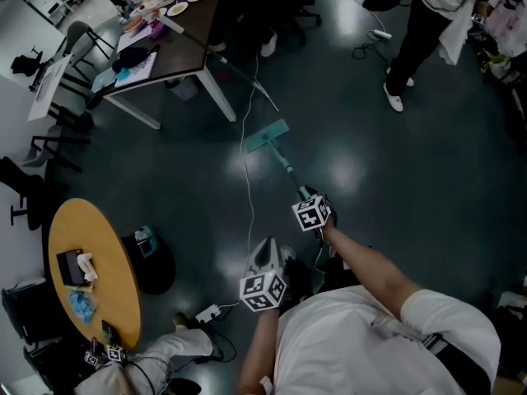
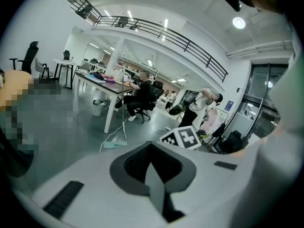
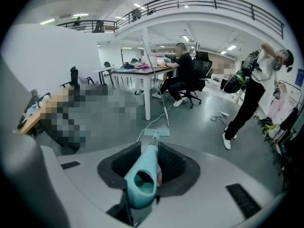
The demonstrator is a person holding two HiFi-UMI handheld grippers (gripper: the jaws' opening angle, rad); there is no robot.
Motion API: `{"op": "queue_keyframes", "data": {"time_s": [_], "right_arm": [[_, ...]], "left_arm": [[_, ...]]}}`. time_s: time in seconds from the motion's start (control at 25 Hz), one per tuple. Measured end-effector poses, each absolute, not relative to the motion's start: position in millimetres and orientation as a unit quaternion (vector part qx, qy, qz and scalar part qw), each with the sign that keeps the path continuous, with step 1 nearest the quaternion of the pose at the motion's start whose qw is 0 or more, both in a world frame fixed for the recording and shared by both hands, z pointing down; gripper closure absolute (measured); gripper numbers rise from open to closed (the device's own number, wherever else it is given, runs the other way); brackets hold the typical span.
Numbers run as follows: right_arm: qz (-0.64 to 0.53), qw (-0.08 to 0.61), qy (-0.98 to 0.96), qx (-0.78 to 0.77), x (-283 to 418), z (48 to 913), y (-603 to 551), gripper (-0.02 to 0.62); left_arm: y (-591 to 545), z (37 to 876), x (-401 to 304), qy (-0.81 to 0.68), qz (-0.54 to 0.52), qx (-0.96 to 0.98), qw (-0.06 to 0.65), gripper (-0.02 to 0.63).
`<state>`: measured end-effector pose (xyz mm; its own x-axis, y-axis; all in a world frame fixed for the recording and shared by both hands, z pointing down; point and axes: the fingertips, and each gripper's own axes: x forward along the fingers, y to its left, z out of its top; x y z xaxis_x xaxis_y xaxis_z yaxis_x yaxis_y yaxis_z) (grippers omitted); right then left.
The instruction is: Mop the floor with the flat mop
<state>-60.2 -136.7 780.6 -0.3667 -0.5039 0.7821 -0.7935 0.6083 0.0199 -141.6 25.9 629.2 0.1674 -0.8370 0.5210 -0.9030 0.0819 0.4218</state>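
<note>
Left gripper (image 2: 154, 177): jaws pressed together, nothing between them. It is held low, close to the torso and behind the right gripper, apart from the mop.

Right gripper (image 3: 142, 172): jaws clamped on the handle (image 1: 286, 167) near its top. The hollow teal end sticks out back toward the camera.

Round table (image 1: 95, 257): at the left, near the feet, yellow top with small items on it.

Power strip (image 1: 207, 312): on the floor (image 1: 395, 179) by the feet. A white cable (image 1: 247, 192) runs forward from it.

The handle slopes forward and down to the mop head (image 1: 265, 137). The head lies flat on the dark floor, ahead of both grippers. The cable passes just beside its left edge.

Desk (image 1: 185, 52): beyond the mop head, dark top, white legs, cluttered. A seated person (image 3: 183, 72) is at it.

Standing person (image 1: 416, 35): far right, well apart from the mop.
</note>
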Motion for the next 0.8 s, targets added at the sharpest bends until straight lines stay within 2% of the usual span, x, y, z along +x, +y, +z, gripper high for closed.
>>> {"op": "queue_keyframes", "data": {"time_s": [0.2, 0.44, 0.64, 0.8], "right_arm": [[0.181, 0.402, -0.805, 0.396, -73, 794, -168, 0.479], [0.189, 0.421, -0.804, 0.376, -17, 754, -99, 0.48], [0.197, 0.389, -0.826, 0.357, 7, 683, -44, 0.479], [0.192, 0.372, -0.841, 0.342, 0, 673, -30, 0.479]], "left_arm": [[43, 633, -162, -0.662, 0.04, 0.656, 0.36, 0.604], [49, 640, -168, -0.663, 0.032, 0.652, 0.366, 0.604], [34, 618, -160, -0.657, 0.013, 0.67, 0.346, 0.604], [28, 605, -148, -0.652, 0.002, 0.68, 0.335, 0.604]]}}
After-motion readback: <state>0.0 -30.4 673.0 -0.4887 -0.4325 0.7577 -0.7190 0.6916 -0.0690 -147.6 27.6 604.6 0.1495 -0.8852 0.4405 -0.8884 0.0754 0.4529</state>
